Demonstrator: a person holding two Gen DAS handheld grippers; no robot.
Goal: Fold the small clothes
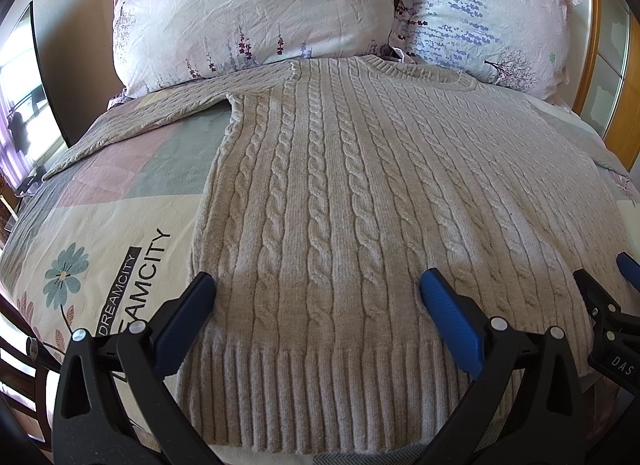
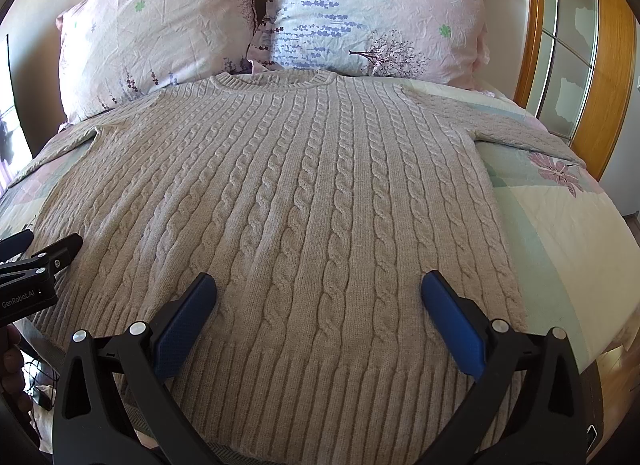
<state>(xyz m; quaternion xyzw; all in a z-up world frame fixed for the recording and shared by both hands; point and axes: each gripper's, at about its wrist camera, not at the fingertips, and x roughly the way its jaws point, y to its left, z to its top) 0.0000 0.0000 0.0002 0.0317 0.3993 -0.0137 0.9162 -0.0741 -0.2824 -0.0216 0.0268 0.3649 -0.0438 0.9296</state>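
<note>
The grey cable-knit sweater (image 1: 360, 193) lies flat and unfolded on the bedspread (image 1: 120, 233), collar far by the pillows (image 1: 248, 13), both sleeves spread outward. No fold is made yet. The left gripper (image 1: 316, 285) and right gripper (image 2: 318, 285) hover wide-jawed, empty, over the near hem.

Bedspread (image 1: 120, 233): I read "DREAMCITY" printed twice beside the blue flower | my left gripper (image 2: 40, 249), body seen from my right camera: "GenRobot.AI" | my right gripper (image 1: 608, 269), body seen from my left camera: "DAS", rest cut off
</note>
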